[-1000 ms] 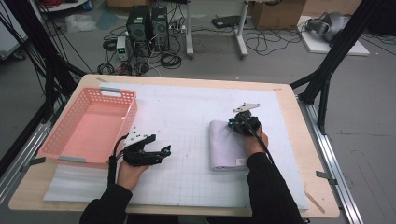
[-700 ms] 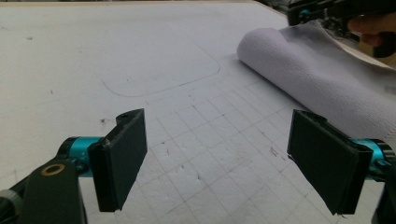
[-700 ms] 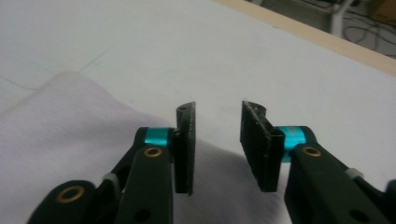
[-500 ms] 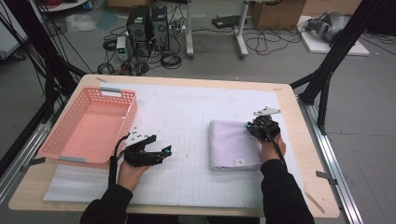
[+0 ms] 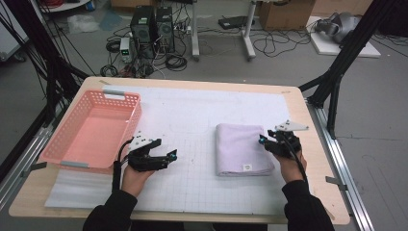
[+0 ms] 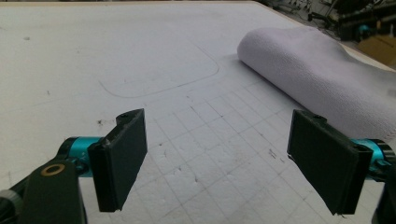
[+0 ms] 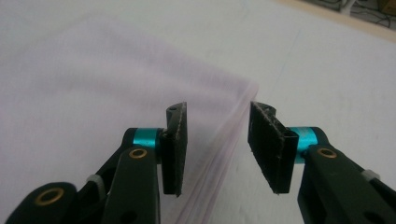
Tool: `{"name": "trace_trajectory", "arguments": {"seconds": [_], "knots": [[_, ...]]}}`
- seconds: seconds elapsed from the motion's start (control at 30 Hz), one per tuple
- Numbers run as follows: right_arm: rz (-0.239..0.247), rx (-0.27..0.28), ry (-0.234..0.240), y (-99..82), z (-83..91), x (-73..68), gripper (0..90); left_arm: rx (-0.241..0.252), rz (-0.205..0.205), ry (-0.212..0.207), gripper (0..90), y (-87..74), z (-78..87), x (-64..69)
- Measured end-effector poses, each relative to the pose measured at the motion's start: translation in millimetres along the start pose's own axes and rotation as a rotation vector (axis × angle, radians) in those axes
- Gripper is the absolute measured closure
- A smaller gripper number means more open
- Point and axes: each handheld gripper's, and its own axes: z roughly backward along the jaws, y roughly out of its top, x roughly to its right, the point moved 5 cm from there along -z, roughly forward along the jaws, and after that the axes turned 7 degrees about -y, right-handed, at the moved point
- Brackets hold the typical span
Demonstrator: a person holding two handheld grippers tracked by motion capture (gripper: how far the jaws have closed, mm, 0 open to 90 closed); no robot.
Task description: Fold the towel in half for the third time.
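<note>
Towel point(image 5: 242, 148), folded on the desk's point(image 5: 202, 204) right half, has its layered edge between the right claw's point(image 5: 263, 141) just-opening jaws, untouched, so back off level; left claw point(image 5: 171, 155) idles spread.

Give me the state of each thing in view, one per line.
towel: folded, flat on the mat, stacked edges facing the right tongs
basket: empty, upright at the table's left
left tongs: open wide, nothing between the jaws
right tongs: jaws have just been opening; parted at the towel's edge, pads off the cloth
</note>
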Motion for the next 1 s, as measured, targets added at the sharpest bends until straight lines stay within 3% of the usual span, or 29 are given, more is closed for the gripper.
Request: {"name": "trace_trajectory", "arguments": {"seconds": [0.1, 0.2, 0.3, 0.5, 0.67, 0.73, 0.83, 1.0], "knots": [[-0.020, -0.058, 0.014, -19.6, 1.7, -1.7, 56.5, 0.005, 0.000, 0.006, 20.3, 0.9, 1.2, -0.5], [-0.078, -0.058, 0.007, -30.6, 6.1, 4.0, 55.7, 0.011, 0.003, 0.007, 20.1, 1.9, 2.6, -1.2], [-0.076, -0.052, -0.034, -33.3, 17.0, 8.2, 54.3, 0.033, -0.002, 0.003, 17.9, 4.8, 5.3, -1.4], [-0.127, 0.074, -0.025, -28.3, 55.7, 14.2, 43.3, 0.058, -0.007, 0.002, 17.9, 8.9, 11.0, -2.7], [-0.107, 0.173, -0.026, -28.3, 82.5, 14.3, 27.7, 0.085, -0.045, 0.010, 17.9, 13.6, 17.0, -2.1], [-0.091, 0.188, -0.029, -30.1, 86.5, 14.3, 25.0, 0.100, -0.049, 0.009, 17.9, 15.2, 19.3, -1.6], [-0.145, 0.204, -0.044, -33.1, 85.2, 17.1, 20.1, 0.106, -0.069, -0.008, 17.9, 17.6, 21.1, -0.3], [-0.124, 0.243, -0.013, -30.8, 86.3, 14.1, 17.6, 0.108, -0.074, -0.030, 17.9, 18.2, 21.6, 0.1]]}}
